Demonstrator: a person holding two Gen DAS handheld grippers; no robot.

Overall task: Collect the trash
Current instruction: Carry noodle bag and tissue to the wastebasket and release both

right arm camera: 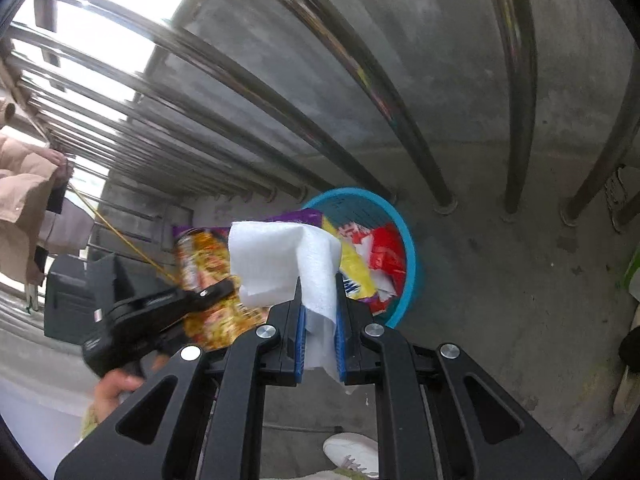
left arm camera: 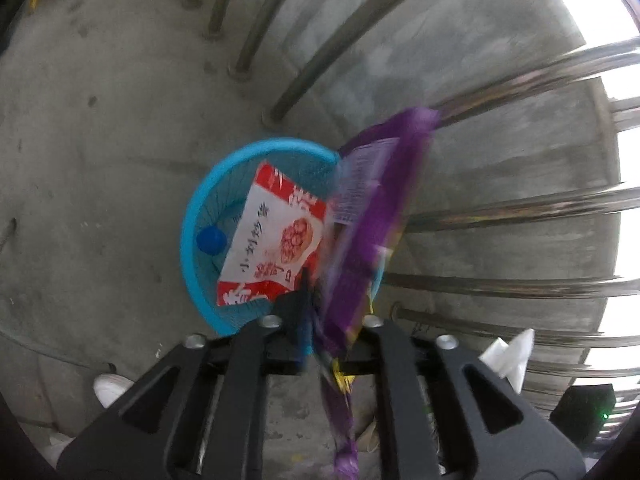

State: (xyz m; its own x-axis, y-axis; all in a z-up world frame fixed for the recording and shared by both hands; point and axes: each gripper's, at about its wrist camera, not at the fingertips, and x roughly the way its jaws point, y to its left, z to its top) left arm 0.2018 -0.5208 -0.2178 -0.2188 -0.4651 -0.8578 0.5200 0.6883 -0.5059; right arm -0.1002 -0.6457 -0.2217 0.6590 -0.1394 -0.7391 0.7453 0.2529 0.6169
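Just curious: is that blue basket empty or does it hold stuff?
Not empty: the blue basket holds a red-and-white snack packet and a small blue cap.

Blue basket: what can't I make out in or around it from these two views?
- Left wrist view: the blue basket has its right side hidden by the motion-blurred purple snack bag held in the left gripper.
- Right wrist view: the basket's left half is hidden by the white tissue in the right gripper.
- Basket bottom: covered by the red-and-white wrapper.
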